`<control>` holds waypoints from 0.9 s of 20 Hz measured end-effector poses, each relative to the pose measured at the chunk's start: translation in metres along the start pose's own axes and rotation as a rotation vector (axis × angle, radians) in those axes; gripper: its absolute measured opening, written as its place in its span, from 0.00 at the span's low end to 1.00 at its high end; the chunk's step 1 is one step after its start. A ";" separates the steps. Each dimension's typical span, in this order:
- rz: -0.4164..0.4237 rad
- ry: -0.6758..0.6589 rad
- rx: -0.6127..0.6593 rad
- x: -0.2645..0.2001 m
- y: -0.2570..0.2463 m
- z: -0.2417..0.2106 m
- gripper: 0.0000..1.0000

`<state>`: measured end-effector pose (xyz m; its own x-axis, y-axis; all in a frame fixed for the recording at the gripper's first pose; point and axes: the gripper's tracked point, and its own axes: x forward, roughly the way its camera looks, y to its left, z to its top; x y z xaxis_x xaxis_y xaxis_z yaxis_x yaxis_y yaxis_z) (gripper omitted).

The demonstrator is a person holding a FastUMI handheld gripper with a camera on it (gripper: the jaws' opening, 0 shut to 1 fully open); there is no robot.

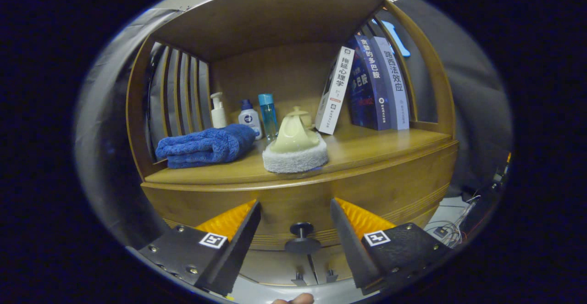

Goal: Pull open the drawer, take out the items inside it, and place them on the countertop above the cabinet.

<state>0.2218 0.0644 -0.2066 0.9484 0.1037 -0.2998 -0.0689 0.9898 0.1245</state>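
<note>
Drawer knob sits between the two spread fingers of the gripper, low on the wooden drawer front, with clear gaps on both sides, so nothing is pinched yet. It is a dark round knob on a short stem, and that stem points straight out of the drawer front toward the camera, in line with the fingers. The jaws stand wide apart, one to each side of the knob and roughly level with it. I judge the drawer to be closed, its contents hidden. Above it lies the worktop, already carrying a blue towel, a pale teapot on a white pad, three small bottles and some books. Closing on the knob and pulling back along the stem's line looks like the next need.
</note>
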 end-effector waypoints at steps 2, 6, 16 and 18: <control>0.000 -0.003 -0.004 0.001 0.000 0.000 0.93; -0.001 0.009 -0.004 0.001 0.000 0.000 0.93; 0.005 -0.022 -0.034 -0.024 0.010 0.036 0.94; 0.022 -0.059 -0.031 -0.038 0.013 0.054 0.93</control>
<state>0.2015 0.0682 -0.1424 0.9631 0.1201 -0.2410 -0.0982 0.9901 0.1006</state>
